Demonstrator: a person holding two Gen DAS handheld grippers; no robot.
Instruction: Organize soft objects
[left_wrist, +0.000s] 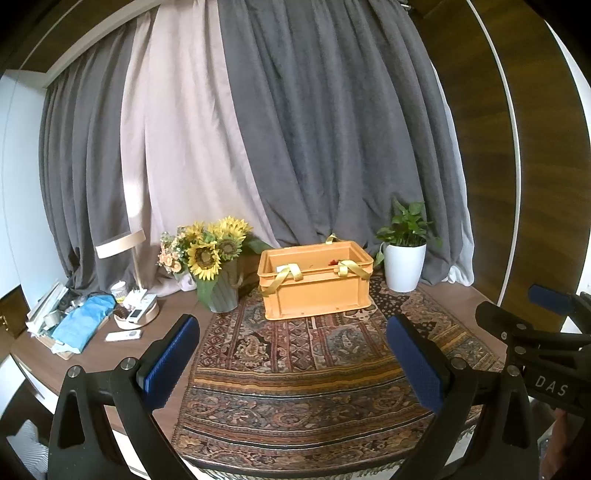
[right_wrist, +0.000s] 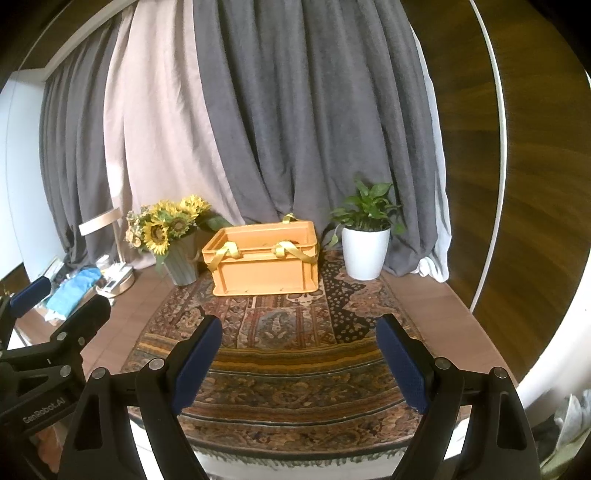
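left gripper (left_wrist: 291, 362): my jaws stand wide apart, nothing between the blue pads, hovering over the near part of the rug.
right gripper (right_wrist: 299, 363): same, jaws spread wide and empty, just beside my left one, over the rug's near edge.
crate (left_wrist: 314, 282): orange plastic box, open top, upright at the far end of the patterned rug (left_wrist: 295, 369), well apart from both grippers.
crate contents: yellow ribbon straps (left_wrist: 291, 275) drape over the front rim; something small and red (left_wrist: 333, 262) inside near the right; can't tell what it is.
left of crate: sunflower bouquet (left_wrist: 210, 247) in a grey ribbed vase, just beside the crate.
right of crate: green plant in a white pot (left_wrist: 404, 266), near it.
far left: desk lamp (left_wrist: 122, 243), blue cloth (left_wrist: 86, 321), remotes, clutter on the table (left_wrist: 173, 314).
behind: grey and beige curtains (left_wrist: 295, 129).
path: bare rug between my grippers and the crate.
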